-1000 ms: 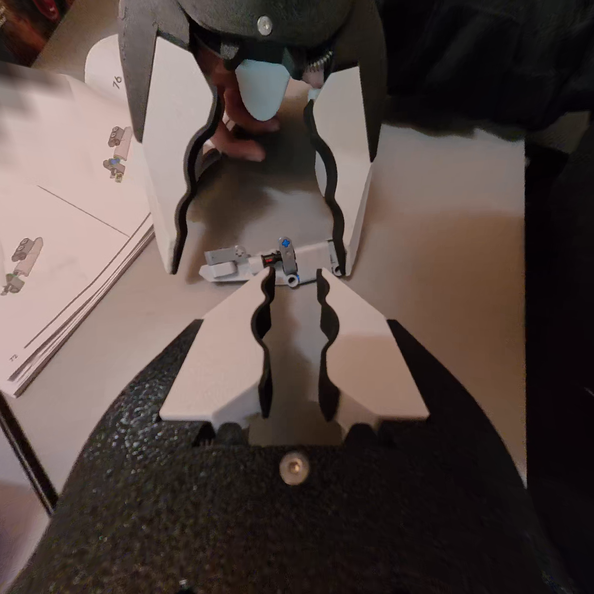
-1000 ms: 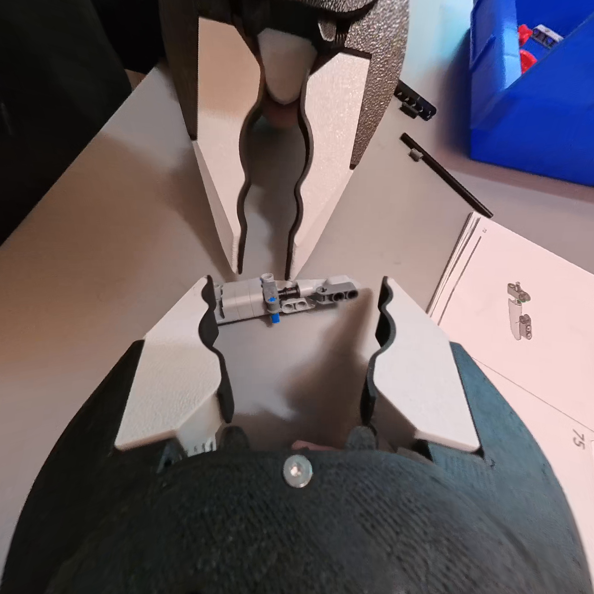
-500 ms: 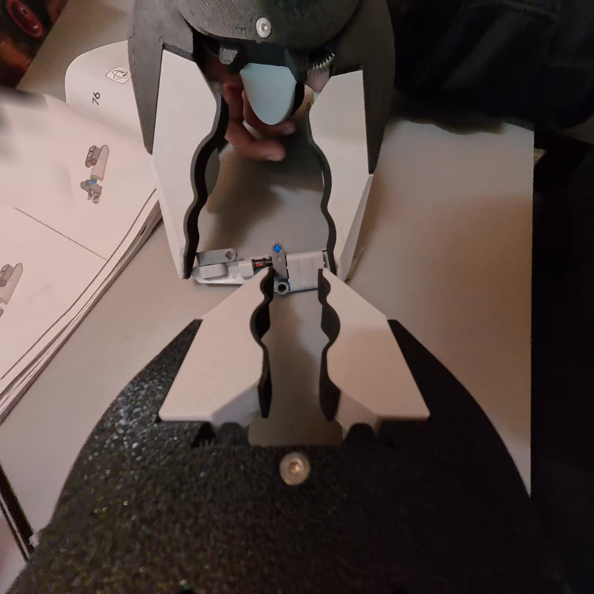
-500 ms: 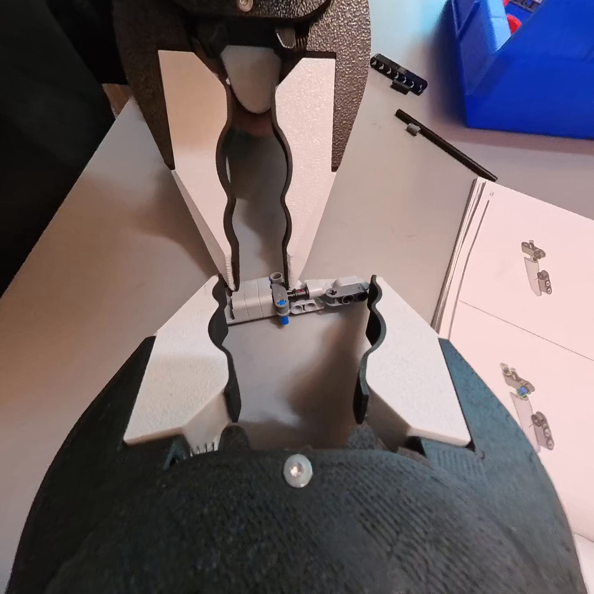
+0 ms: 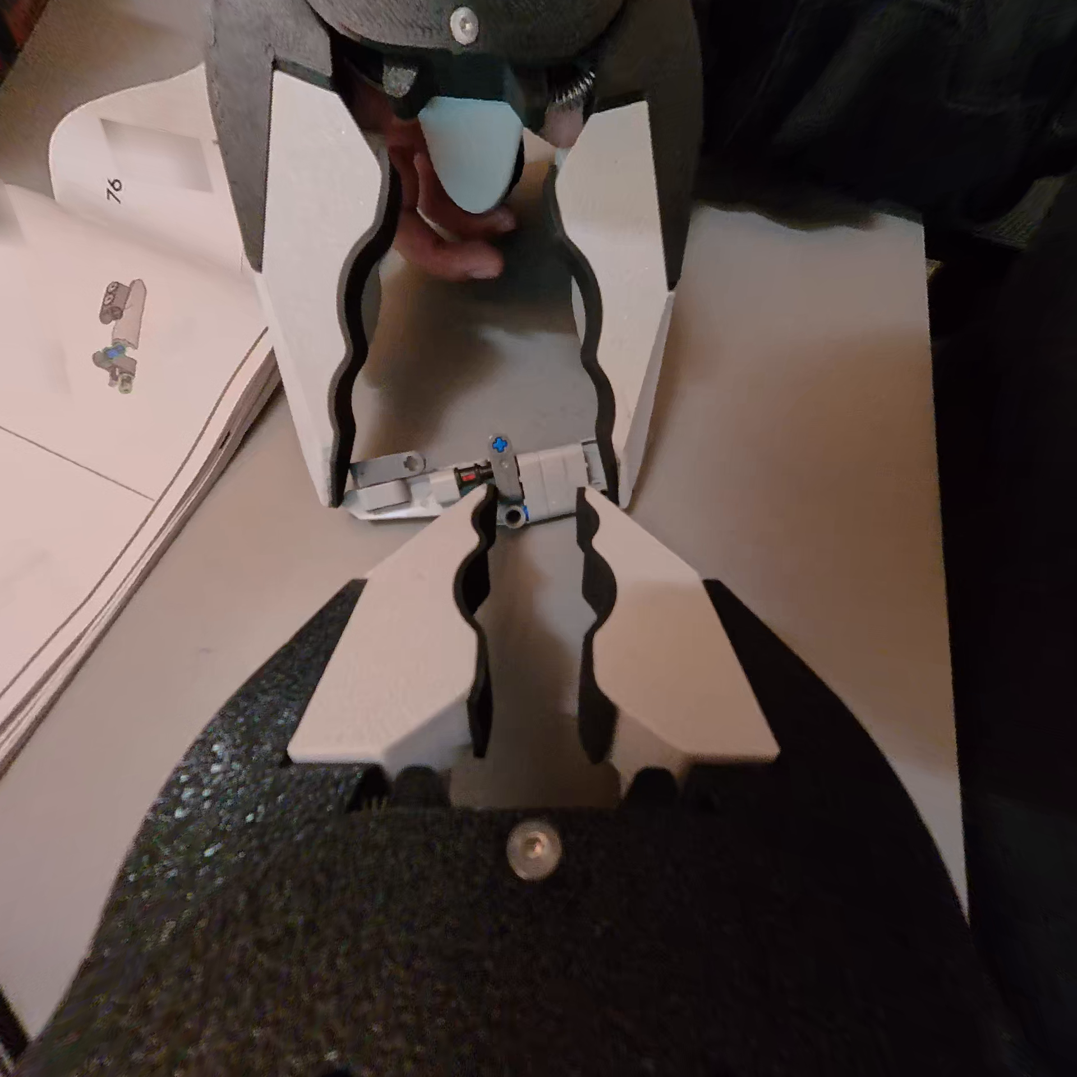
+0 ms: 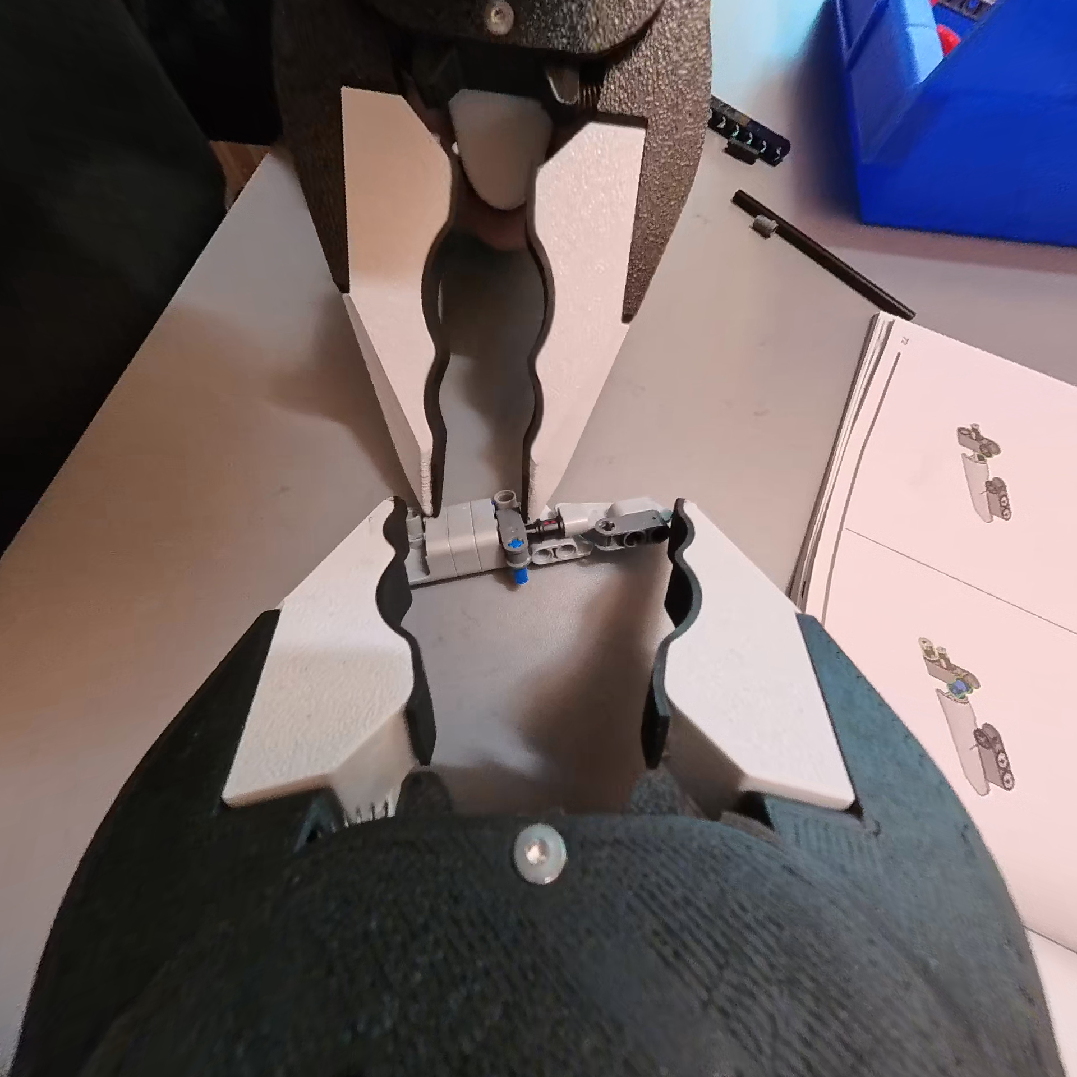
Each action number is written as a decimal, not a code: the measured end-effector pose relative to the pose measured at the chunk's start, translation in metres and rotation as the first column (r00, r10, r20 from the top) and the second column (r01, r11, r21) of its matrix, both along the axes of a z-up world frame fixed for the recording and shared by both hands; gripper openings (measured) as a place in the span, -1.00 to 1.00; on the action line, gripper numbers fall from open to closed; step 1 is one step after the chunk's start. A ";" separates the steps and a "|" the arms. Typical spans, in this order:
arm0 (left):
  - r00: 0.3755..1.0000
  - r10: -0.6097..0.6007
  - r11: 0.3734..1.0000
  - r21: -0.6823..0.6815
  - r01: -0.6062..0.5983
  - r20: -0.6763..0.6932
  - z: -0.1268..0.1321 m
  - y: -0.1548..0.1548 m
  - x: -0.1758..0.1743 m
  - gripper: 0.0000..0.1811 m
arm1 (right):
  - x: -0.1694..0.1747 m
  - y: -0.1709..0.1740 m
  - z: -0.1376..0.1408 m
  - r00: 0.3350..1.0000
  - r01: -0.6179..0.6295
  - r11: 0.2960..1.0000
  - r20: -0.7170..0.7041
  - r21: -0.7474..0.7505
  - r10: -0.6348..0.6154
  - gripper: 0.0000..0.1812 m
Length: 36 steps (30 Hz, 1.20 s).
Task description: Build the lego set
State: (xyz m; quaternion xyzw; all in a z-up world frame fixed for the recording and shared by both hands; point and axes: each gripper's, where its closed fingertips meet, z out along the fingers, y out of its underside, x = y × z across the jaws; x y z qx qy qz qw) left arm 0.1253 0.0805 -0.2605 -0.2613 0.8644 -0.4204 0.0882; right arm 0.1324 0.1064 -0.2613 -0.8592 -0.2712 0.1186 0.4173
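A small grey lego assembly (image 5: 548,481) with a dark lever, a blue pin and a red-marked axle lies crosswise on the white table (image 5: 787,466). My right gripper (image 6: 536,513) spans its whole length, one fingertip touching each end, so it is shut on it. In the left wrist view the right gripper (image 5: 475,498) comes in from the top. My left gripper (image 5: 533,501) has a narrow gap and faces the right one. In the right wrist view, the left gripper (image 6: 479,510) straddles the assembly's light grey block (image 6: 460,539) beside the lever.
An open instruction booklet lies on the left in the left wrist view (image 5: 116,466) and on the right in the right wrist view (image 6: 961,583). A blue bin (image 6: 961,145), a long black axle (image 6: 816,256) and a black beam (image 6: 752,140) lie beyond. The person's hand (image 5: 454,233) shows behind the right gripper. About 15 centimeters separates my right fingertips from the long black axle (image 6: 816,256).
My right gripper has narrowed until its fingertips meet the assembly's ends. My left gripper has moved forward so that its tips straddle the grey block; its gap is unchanged.
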 end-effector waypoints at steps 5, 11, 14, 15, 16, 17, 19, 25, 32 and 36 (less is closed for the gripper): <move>0.998 0.059 0.998 -0.020 -0.060 -0.012 0.004 0.005 0.002 -0.65 | 0.002 0.000 0.002 0.999 0.042 0.999 0.020 0.025 -0.043 -0.07; 0.997 0.077 0.997 0.020 -0.077 0.011 0.000 0.008 0.009 -0.50 | 0.003 0.000 0.002 0.997 0.070 0.997 0.026 0.030 -0.071 -0.06; 0.998 0.051 0.998 0.033 -0.053 0.039 0.001 0.006 0.010 -0.50 | 0.002 0.000 0.002 0.998 0.066 0.998 0.017 0.021 -0.067 -0.07; 0.998 0.046 0.998 0.036 -0.048 0.047 0.002 0.006 0.011 -0.50 | 0.002 0.000 0.002 0.998 0.067 0.998 0.017 0.021 -0.067 -0.07; 0.997 0.042 0.998 0.035 -0.044 0.059 0.003 0.005 0.012 -0.50 | 0.002 0.000 0.002 0.998 0.068 0.997 0.018 0.022 -0.068 -0.07; 0.997 0.032 0.999 0.033 -0.034 0.076 0.004 0.003 0.012 -0.51 | 0.002 0.000 0.002 0.998 0.067 0.997 0.019 0.024 -0.067 -0.06; 0.995 0.011 0.999 0.037 -0.015 0.095 0.004 0.002 0.011 -0.52 | 0.001 -0.003 0.001 0.998 0.059 0.998 0.016 0.019 -0.059 0.01; 0.996 -0.020 0.999 0.044 0.016 0.091 0.002 -0.001 0.010 -0.53 | -0.004 -0.021 0.006 0.996 0.059 0.998 -0.068 -0.008 -0.060 0.14; 1.000 0.028 0.999 0.021 -0.028 0.011 0.003 -0.007 0.009 -0.49 | -0.003 -0.019 -0.007 0.996 0.091 0.994 0.011 -0.054 -0.091 -0.04; 0.995 0.092 0.996 0.015 -0.092 -0.038 0.003 -0.007 0.011 -0.52 | -0.004 -0.019 -0.007 0.993 0.122 0.991 0.004 -0.058 -0.122 -0.05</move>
